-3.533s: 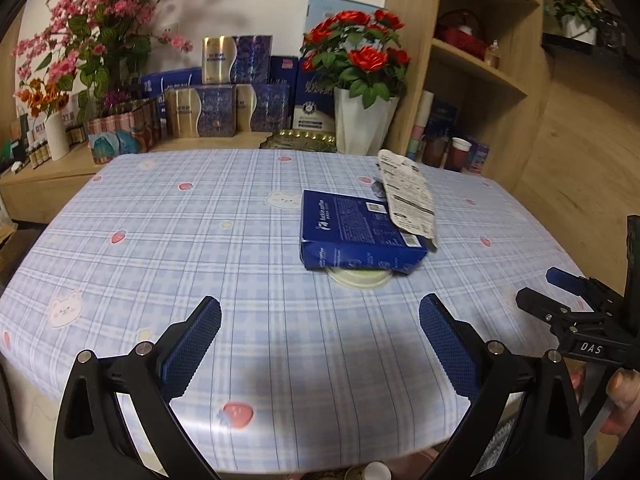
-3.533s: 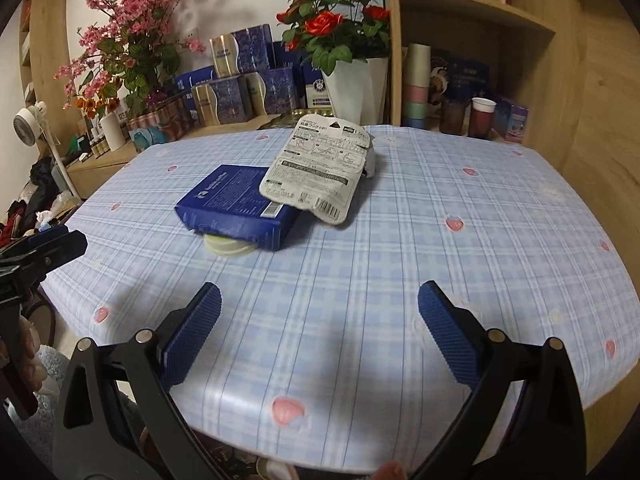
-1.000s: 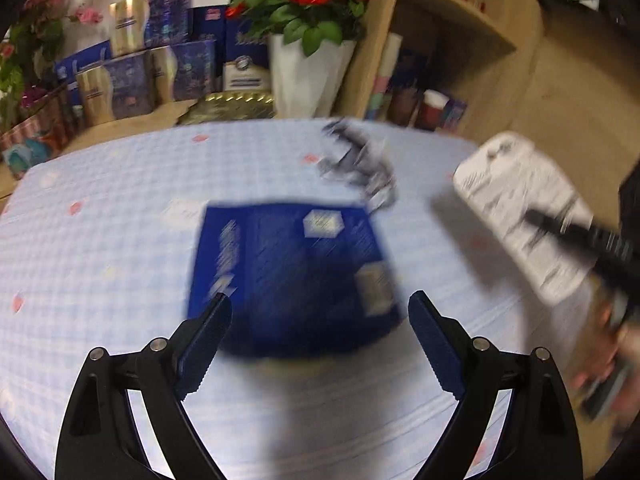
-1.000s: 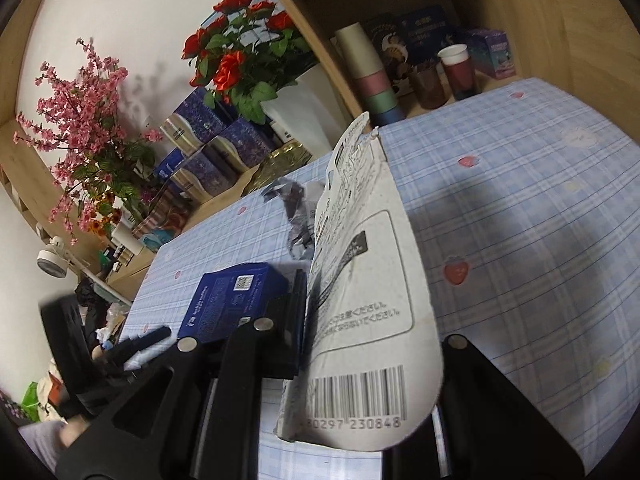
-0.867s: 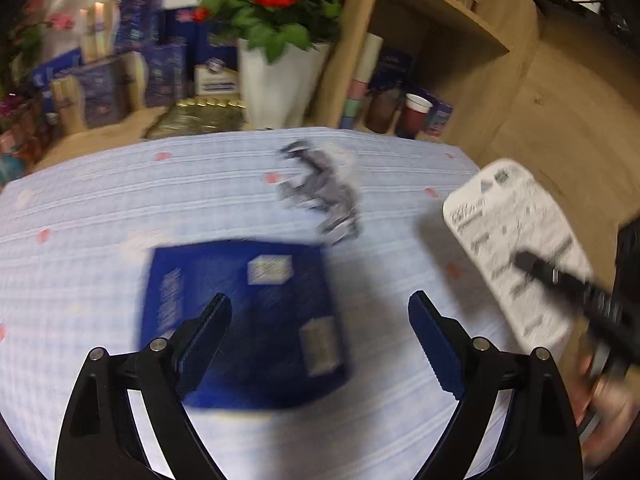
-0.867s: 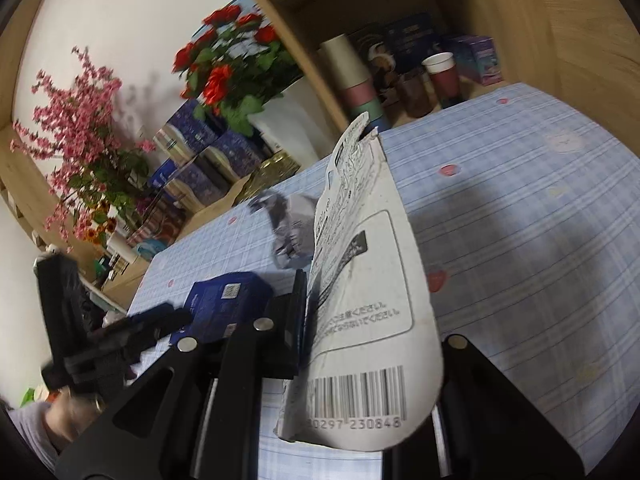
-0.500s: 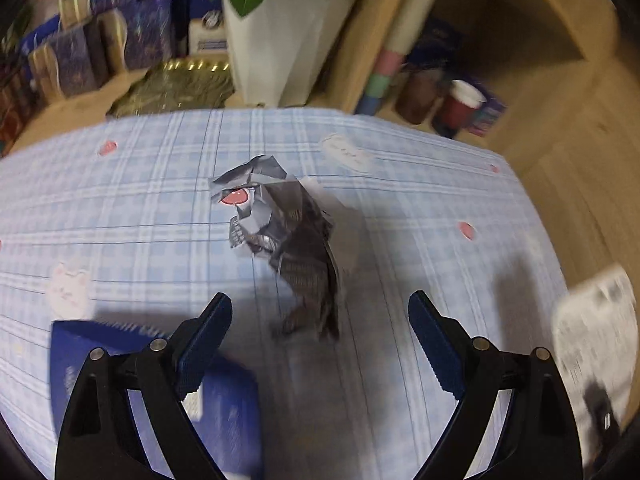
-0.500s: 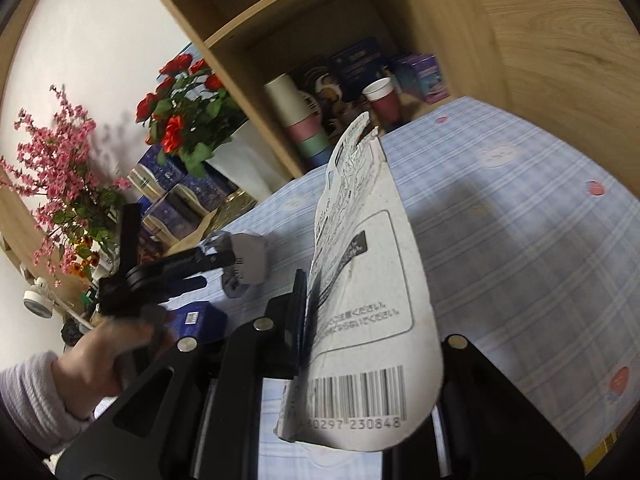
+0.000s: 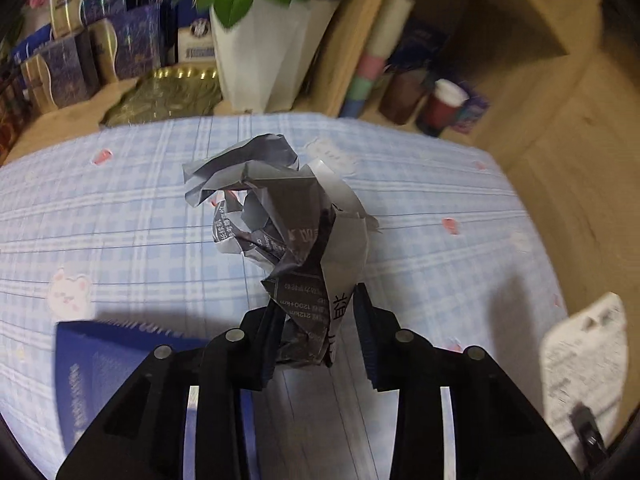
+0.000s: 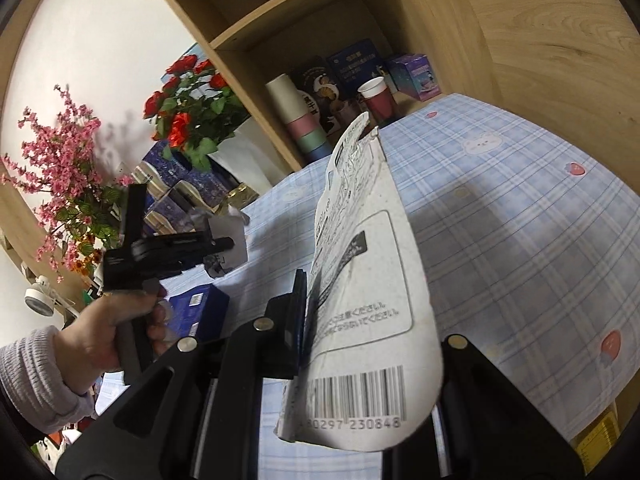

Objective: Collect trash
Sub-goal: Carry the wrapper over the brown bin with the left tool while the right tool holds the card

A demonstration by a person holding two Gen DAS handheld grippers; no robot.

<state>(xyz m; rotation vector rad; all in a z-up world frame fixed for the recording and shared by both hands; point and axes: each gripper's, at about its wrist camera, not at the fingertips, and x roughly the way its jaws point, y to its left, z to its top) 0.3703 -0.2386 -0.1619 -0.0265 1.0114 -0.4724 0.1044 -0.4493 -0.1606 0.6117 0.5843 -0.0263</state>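
My left gripper (image 9: 320, 320) is shut on a crumpled grey paper wrapper (image 9: 288, 224) and holds it over the blue checked tablecloth (image 9: 120, 224). My right gripper (image 10: 320, 292) is shut on a flat white package card with a barcode (image 10: 368, 300), held upright above the table. In the right wrist view the left gripper (image 10: 216, 246) shows at the left with the grey wrapper (image 10: 230, 234) in it. The white card also shows at the right edge of the left wrist view (image 9: 580, 352). A blue box (image 9: 104, 368) lies on the table at lower left.
A white vase of red roses (image 10: 192, 120), stacked blue and gold boxes (image 9: 88, 56) and a gold tray (image 9: 168, 96) stand behind the table. A wooden shelf (image 10: 320, 24) with cups (image 10: 376, 100) stands at the back right.
My left gripper has moved forward over the blue box to the crumpled grey wrapper and closed on it. My right gripper has carried the white card up and to the right.
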